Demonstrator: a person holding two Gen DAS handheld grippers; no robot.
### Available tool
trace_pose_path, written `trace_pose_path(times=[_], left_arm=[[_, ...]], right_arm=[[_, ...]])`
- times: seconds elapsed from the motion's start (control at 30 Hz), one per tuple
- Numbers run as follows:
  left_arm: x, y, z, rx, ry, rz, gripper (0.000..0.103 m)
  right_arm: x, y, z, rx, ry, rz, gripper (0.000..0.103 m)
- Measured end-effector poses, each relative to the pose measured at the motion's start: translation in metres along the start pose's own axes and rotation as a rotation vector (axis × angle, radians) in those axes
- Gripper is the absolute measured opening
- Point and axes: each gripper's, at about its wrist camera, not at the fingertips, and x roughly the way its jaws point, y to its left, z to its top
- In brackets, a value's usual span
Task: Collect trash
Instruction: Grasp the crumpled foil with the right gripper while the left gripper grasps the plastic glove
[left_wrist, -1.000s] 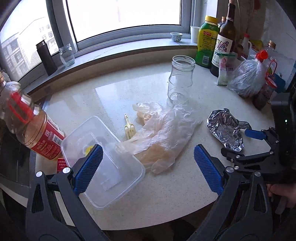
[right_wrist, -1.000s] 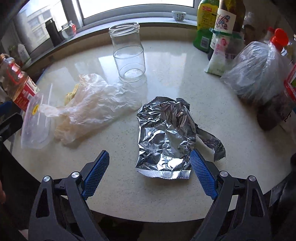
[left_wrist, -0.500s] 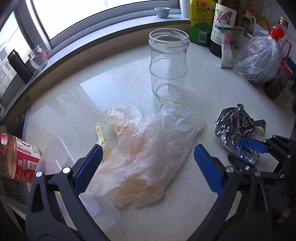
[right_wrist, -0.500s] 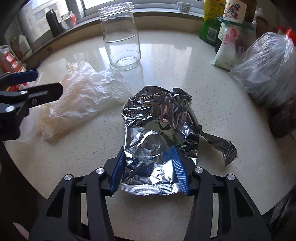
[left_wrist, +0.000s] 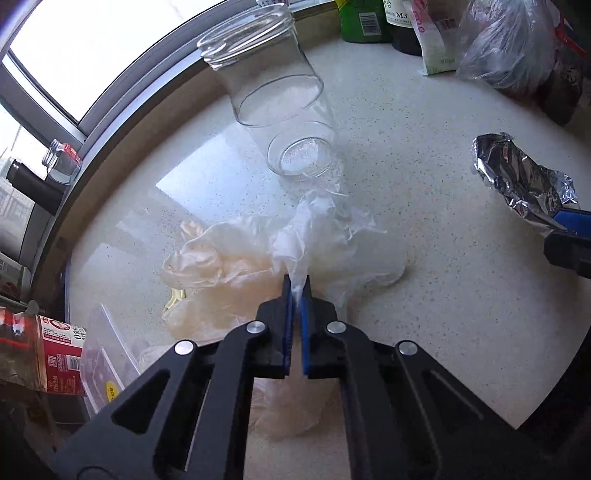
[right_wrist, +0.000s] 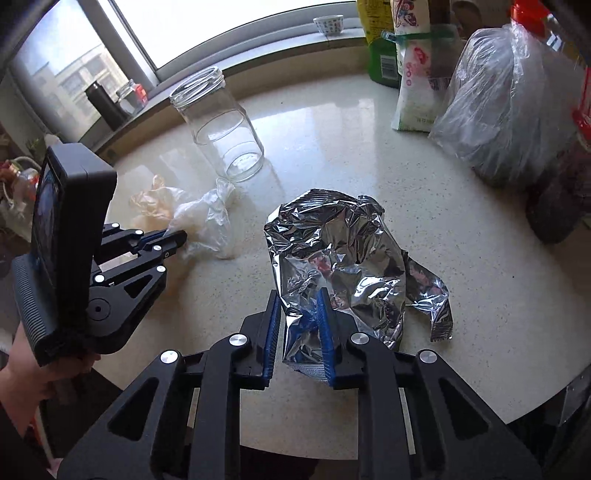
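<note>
Two grippers, each pinching a piece of litter on the speckled stone counter (left_wrist: 424, 122).
Left gripper (left_wrist: 296, 282) is clamped tight on a pulled-up ridge of thin, crinkled clear plastic bag (left_wrist: 325, 236) mid-counter, just in front of a glass jar (left_wrist: 273, 96); right gripper (right_wrist: 298, 299) is closing on a crumpled silver foil wrapper (right_wrist: 340, 254) near the front edge, pads pressing it. A clear plastic tub (left_wrist: 99, 354) at the left edge is half hidden.
</note>
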Motion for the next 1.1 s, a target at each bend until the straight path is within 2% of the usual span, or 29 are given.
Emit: trace_pose_path(times=[0.03, 0.13, 0.17, 0.23, 0.27, 0.33, 0.43, 0.5, 0.57, 0.6, 0.67, 0.77, 0.93, 1.1], left_arm=[[-0.007, 0.000, -0.001, 0.001, -0.019, 0.008, 0.002], [-0.027, 0.003, -0.004, -0.011, -0.069, 0.005, 0.011], [-0.031, 0.004, -0.004, -0.026, -0.077, -0.025, 0.024], [-0.040, 0.010, -0.008, -0.060, -0.113, -0.036, 0.052], [-0.043, 0.012, -0.010, -0.071, -0.132, -0.031, 0.056], [-0.043, 0.016, -0.011, -0.083, -0.141, -0.052, 0.055], [-0.034, 0.022, -0.015, -0.114, -0.114, -0.108, 0.055], [-0.025, 0.022, -0.021, -0.133, -0.081, -0.148, 0.044], [-0.013, 0.017, -0.024, -0.122, -0.035, -0.175, 0.011], [-0.010, 0.012, -0.026, -0.109, -0.016, -0.180, 0.007], [-0.006, 0.006, -0.027, -0.093, -0.010, -0.171, 0.002], [-0.010, 0.010, -0.025, -0.133, -0.016, -0.192, 0.000], [-0.053, 0.040, -0.014, -0.239, -0.106, -0.267, 0.000], [-0.091, 0.067, 0.001, -0.283, -0.182, -0.306, 0.000]], right_arm=[[-0.002, 0.000, 0.000, -0.003, -0.003, 0.001, 0.022], [-0.004, 0.001, 0.001, -0.012, -0.008, 0.006, 0.022], [-0.004, 0.003, 0.002, -0.016, -0.007, 0.004, 0.022], [-0.004, 0.004, 0.002, -0.018, -0.009, 0.006, 0.022], [-0.003, 0.005, 0.002, -0.016, -0.007, 0.009, 0.022], [-0.001, 0.007, 0.004, -0.011, -0.008, 0.013, 0.022], [0.001, 0.010, 0.003, -0.010, -0.004, 0.021, 0.022], [0.002, 0.011, 0.002, -0.014, -0.004, 0.022, 0.022], [0.004, 0.010, 0.001, -0.012, 0.001, 0.022, 0.022], [0.005, 0.009, 0.000, -0.009, 0.006, 0.023, 0.021], [0.007, 0.006, 0.000, -0.003, 0.011, 0.023, 0.019], [0.006, 0.001, 0.002, 0.017, 0.011, 0.039, 0.006], [-0.012, -0.005, 0.009, 0.053, -0.040, 0.082, 0.004], [-0.026, -0.003, 0.018, 0.055, -0.083, 0.100, 0.003]])
